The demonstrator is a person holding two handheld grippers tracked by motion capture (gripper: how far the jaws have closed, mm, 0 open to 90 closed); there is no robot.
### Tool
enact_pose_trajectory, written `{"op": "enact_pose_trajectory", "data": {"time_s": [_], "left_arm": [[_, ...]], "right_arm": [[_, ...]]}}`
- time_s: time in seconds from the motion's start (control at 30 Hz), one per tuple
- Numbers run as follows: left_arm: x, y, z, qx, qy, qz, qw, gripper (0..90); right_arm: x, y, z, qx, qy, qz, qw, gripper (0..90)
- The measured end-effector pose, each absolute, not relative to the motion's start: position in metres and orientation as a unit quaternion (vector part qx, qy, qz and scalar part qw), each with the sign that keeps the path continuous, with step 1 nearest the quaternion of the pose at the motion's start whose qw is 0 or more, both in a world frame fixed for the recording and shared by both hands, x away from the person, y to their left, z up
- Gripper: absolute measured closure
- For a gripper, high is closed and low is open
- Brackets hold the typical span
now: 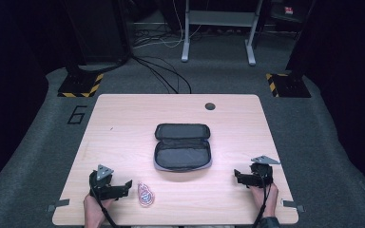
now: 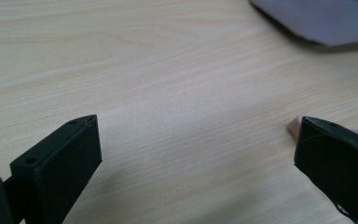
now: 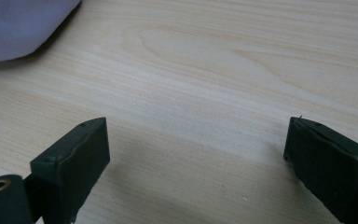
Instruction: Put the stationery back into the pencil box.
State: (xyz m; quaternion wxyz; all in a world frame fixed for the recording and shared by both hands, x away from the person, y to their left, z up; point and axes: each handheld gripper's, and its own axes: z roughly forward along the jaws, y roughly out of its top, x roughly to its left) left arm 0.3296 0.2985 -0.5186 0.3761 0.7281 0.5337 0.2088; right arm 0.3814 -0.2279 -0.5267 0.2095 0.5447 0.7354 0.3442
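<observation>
Grey pouch [image 1: 183, 147] lies unzipped mid-table. Nearer the person, left gripper [image 1: 126, 185] and right gripper [image 1: 237, 176] gape wide, holding nothing. A pink packet [image 1: 145, 194] rests beside the left one.

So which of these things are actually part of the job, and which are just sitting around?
In the job:
- open case, mid-table
- small pink packet, beside the left tool
- right tool, open and empty

Lying about:
- round hole in the table
- cables on the floor
- striped stand bases
- white frame legs behind
</observation>
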Motion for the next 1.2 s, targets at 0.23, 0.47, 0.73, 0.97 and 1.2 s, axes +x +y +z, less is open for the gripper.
{"op": "enact_pose_trajectory", "data": {"time_s": [0.23,0.47,0.73,0.97,1.2], "left_arm": [[0.32,0.287,-0.515,0.723,0.537,0.195,0.388,0.8],[0.309,0.275,-0.509,0.732,0.526,0.179,0.394,2.7],[0.297,0.255,-0.507,0.758,0.5,0.161,0.387,5.8],[0.294,0.238,-0.51,0.775,0.481,0.15,0.381,9.8],[0.295,0.228,-0.513,0.791,0.463,0.124,0.38,14.4]], "right_arm": [[0.382,-0.227,-0.528,0.534,0.742,0.341,0.22,7.8],[0.382,-0.226,-0.528,0.535,0.743,0.336,0.222,8.8],[0.381,-0.226,-0.528,0.535,0.741,0.336,0.228,10.4],[0.381,-0.225,-0.528,0.537,0.74,0.333,0.231,11.0],[0.381,-0.225,-0.528,0.538,0.739,0.333,0.232,11.3]]}}
